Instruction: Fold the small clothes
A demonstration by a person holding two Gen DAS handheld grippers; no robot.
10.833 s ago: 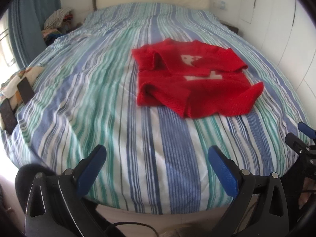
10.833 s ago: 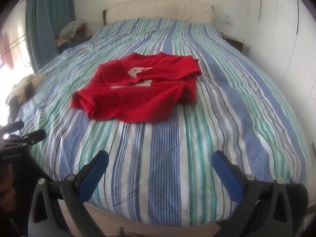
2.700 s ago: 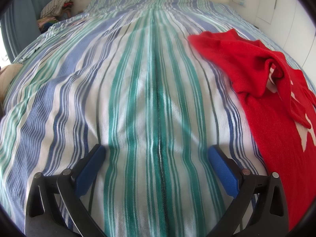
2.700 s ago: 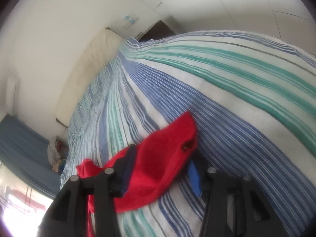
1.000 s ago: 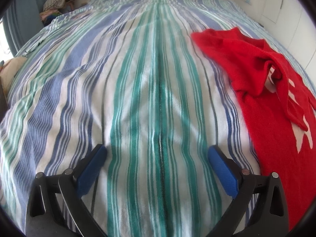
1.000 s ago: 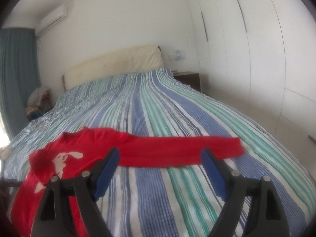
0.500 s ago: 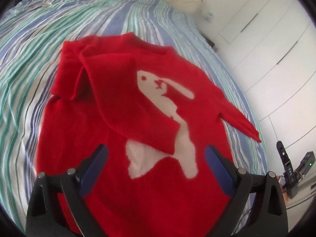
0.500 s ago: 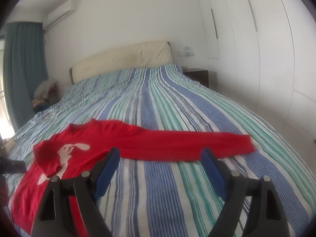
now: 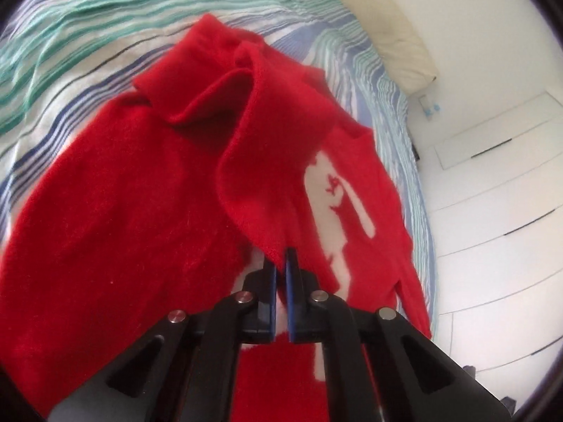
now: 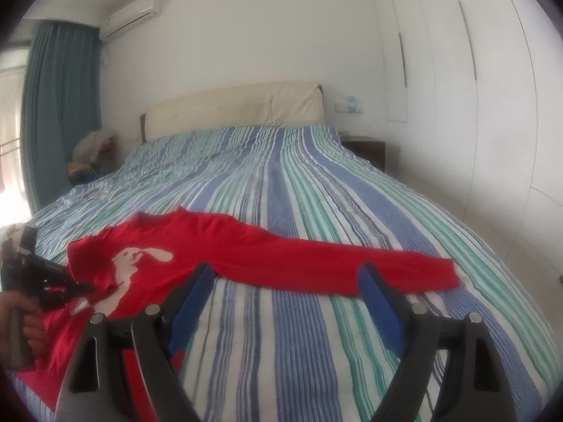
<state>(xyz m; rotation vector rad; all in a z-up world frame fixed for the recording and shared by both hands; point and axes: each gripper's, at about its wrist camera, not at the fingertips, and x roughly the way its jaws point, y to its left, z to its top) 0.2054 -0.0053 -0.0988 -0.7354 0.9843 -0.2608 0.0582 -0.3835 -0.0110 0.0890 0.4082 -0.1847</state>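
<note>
A small red sweater (image 9: 123, 218) with a white rabbit motif (image 9: 352, 207) lies on the striped bed. One sleeve is folded over its chest, and my left gripper (image 9: 280, 256) is shut on that sleeve's cuff (image 9: 267, 235). From the right wrist view the sweater (image 10: 197, 246) shows at lower left with its other sleeve (image 10: 352, 267) stretched out flat to the right. There my left gripper (image 10: 86, 286) sits at the folded sleeve, held by a hand (image 10: 24, 320). My right gripper (image 10: 285, 288) hangs open above the outstretched sleeve, nothing between its blue pads.
The striped blue, green and white bedcover (image 10: 334, 193) spreads around the sweater. A cream headboard (image 10: 232, 109) and a dark nightstand (image 10: 366, 149) stand at the far end. White wardrobe doors (image 10: 475, 105) line the right, a blue curtain (image 10: 59, 105) and piled clothes (image 10: 91, 151) the left.
My left gripper swung from the bare bedcover over to the sweater and closed on the cuff of the folded sleeve. The right gripper stayed open, shifting only slightly.
</note>
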